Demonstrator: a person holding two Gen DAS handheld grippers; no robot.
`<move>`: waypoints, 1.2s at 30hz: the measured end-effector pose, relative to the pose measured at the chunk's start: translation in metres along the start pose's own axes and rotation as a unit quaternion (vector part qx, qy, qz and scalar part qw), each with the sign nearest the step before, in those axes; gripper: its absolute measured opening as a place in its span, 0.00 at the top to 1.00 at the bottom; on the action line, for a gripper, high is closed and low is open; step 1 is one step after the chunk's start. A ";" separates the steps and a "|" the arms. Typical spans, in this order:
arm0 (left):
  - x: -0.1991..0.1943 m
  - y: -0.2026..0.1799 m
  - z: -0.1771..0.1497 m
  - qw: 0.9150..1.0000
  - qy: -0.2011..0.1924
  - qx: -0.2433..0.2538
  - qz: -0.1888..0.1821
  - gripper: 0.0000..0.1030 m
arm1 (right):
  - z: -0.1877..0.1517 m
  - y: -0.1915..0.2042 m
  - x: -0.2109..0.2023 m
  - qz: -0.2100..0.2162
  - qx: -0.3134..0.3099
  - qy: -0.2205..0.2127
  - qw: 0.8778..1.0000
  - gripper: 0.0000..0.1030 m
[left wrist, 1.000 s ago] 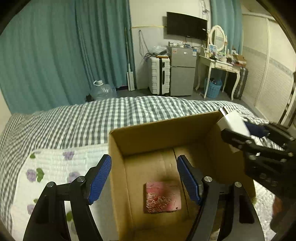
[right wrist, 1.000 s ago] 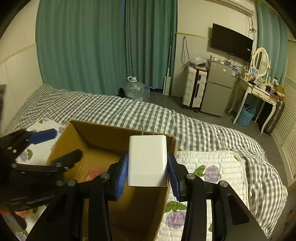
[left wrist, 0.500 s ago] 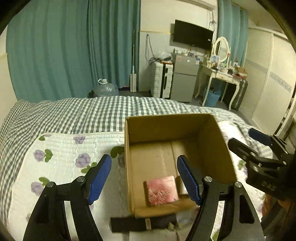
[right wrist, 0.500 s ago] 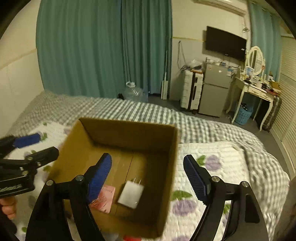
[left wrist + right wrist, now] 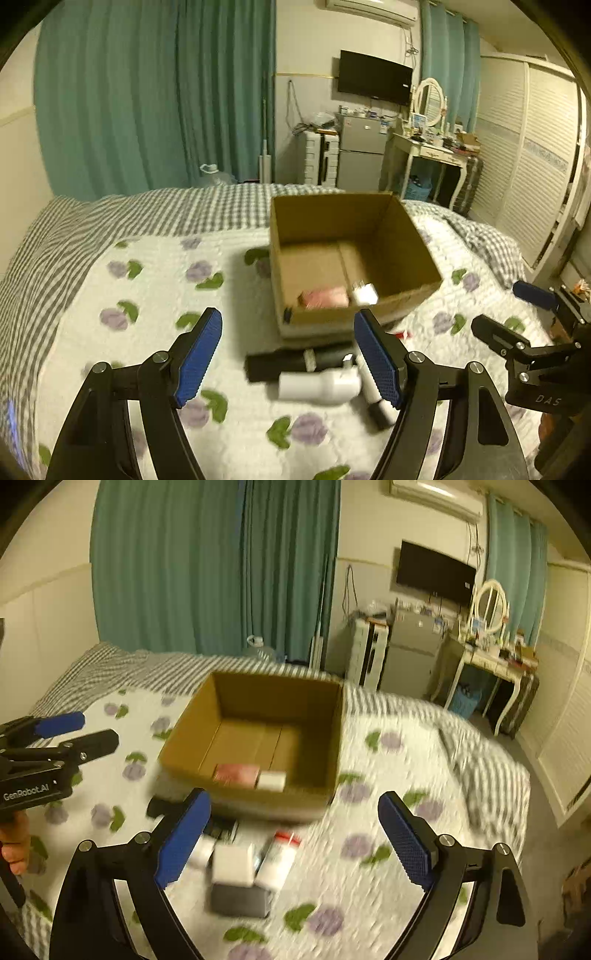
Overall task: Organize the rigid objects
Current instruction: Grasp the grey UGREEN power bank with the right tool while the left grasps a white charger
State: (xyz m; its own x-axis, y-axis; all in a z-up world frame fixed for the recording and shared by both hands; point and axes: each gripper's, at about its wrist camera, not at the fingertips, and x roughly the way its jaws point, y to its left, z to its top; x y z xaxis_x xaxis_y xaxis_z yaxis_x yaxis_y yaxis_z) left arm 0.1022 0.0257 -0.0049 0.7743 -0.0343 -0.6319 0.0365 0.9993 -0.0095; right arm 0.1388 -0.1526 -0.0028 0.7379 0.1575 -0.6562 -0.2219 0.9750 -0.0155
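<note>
An open cardboard box (image 5: 406,236) (image 5: 184,734) stands on the bed. Inside lie a pink packet (image 5: 325,298) (image 5: 236,775) and a white charger (image 5: 365,294) (image 5: 271,781). In front of the box lie a black tube (image 5: 295,363), a white bottle (image 5: 317,386) (image 5: 277,860), a white block (image 5: 232,864) and a dark grey case (image 5: 240,901). My left gripper (image 5: 288,360) is open and empty, held back above these. My right gripper (image 5: 293,840) is open and empty, above the loose items. Each gripper shows at the other view's edge.
The bed has a white floral quilt (image 5: 155,280) over a grey checked sheet (image 5: 110,218). Teal curtains (image 5: 147,92), a small fridge (image 5: 360,155), a dressing table (image 5: 432,151) and a louvred wardrobe (image 5: 535,166) stand beyond the bed.
My right gripper opened and dropped the white charger into the box. Both grippers then pulled back and up, bringing the loose items in front of the box into view.
</note>
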 end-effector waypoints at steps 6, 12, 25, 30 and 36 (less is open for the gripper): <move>0.020 0.007 -0.062 0.999 0.038 0.010 0.017 0.25 | -0.054 0.020 0.033 0.014 0.013 0.053 0.998 0.10; 0.048 0.017 -0.103 0.996 0.088 -0.012 0.006 0.25 | -0.088 0.035 0.078 0.016 -0.022 0.116 0.993 0.10; 0.069 0.014 -0.115 0.992 0.122 -0.013 0.020 0.25 | -0.110 0.034 0.135 0.059 -0.007 0.192 0.980 0.35; 0.068 -0.005 -0.108 0.992 0.126 -0.006 0.024 0.25 | -0.108 0.026 0.117 0.063 -0.003 0.184 0.981 0.35; 0.068 -0.043 -0.102 0.991 0.130 0.016 0.009 0.25 | -0.087 -0.008 0.070 0.040 0.012 0.120 0.992 0.35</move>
State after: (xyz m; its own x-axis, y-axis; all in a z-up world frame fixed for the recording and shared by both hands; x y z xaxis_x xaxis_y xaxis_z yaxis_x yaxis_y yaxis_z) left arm 0.0891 -0.0180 -0.1267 0.5860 -0.0064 -0.8103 0.0462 0.9986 0.0255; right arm 0.1368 -0.1627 -0.1140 0.5444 0.1943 -0.8160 -0.2559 0.9649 0.0590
